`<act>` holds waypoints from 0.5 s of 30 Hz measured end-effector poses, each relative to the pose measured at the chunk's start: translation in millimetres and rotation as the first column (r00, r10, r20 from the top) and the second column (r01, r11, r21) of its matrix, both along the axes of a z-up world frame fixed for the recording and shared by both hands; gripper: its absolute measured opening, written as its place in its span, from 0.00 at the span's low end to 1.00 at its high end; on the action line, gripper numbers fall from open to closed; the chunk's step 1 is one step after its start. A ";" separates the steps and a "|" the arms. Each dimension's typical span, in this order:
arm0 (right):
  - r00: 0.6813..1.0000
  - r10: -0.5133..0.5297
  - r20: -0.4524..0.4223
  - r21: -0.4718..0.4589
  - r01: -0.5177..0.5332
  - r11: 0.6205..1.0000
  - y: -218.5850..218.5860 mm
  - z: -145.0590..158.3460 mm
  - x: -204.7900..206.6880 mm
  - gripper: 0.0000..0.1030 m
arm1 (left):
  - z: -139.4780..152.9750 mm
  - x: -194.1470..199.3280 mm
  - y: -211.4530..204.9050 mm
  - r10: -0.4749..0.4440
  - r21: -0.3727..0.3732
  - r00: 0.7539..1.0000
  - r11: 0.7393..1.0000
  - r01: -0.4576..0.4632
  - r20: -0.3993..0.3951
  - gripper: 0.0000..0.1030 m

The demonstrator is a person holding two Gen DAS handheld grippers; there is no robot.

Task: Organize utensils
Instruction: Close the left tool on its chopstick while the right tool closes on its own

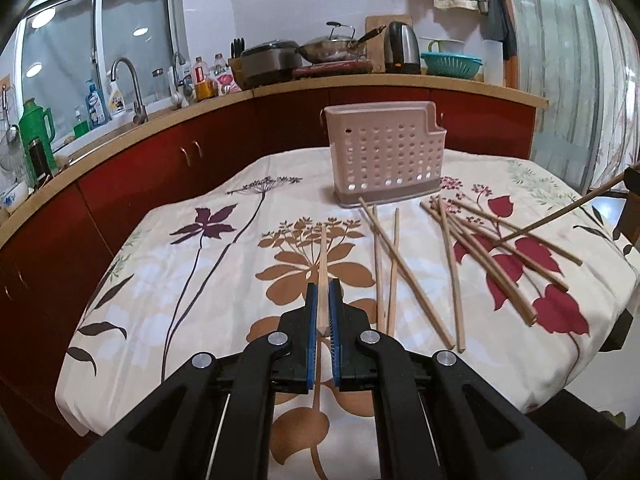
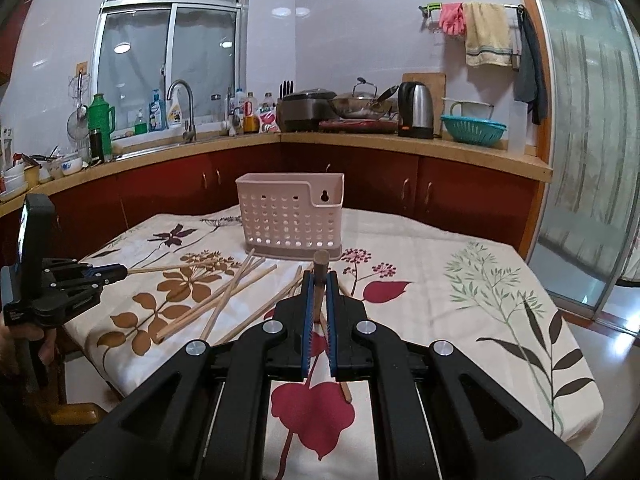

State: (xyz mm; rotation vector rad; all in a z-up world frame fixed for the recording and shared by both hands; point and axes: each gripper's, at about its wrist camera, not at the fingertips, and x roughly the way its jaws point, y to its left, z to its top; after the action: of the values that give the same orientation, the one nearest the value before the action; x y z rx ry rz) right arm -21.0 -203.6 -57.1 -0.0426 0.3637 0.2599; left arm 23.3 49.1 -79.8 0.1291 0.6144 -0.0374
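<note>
now we are carrying one chopstick in each hand: the left tongs (image 1: 323,286) are pinching a pale chopstick (image 1: 322,256) that is pointing ahead, and the right tongs (image 2: 319,280) are pinching another chopstick (image 2: 320,270) end-on to the camera. the rest of the chopsticks (image 1: 472,248) are lying scattered on the floral-clothed bench (image 1: 192,280), just in front of the pink perforated holder (image 1: 384,152). next, we judge, each stick is needing tipping upright over the holder's open top before letting go.

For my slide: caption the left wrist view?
Left gripper clamps one chopstick before the holder.
</note>
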 end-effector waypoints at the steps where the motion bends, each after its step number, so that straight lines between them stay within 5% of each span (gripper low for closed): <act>1: 1.000 -0.003 0.007 0.001 0.003 1.000 -0.7 2.3 -1.0 0.06 | 3.0 -1.4 0.0 -0.003 -0.006 1.000 1.000 0.003 0.001 0.06; 15: 0.999 -0.011 0.034 0.025 0.010 1.000 -1.6 14.8 -4.5 0.06 | 38.8 -25.6 10.3 -0.016 -0.061 1.000 0.998 0.017 0.024 0.06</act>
State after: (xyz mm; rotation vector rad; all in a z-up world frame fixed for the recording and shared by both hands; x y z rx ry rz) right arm -25.4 -205.3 -42.3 -0.0204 0.3270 0.2534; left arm -2.2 59.4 -41.0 0.0756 0.5886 -0.0706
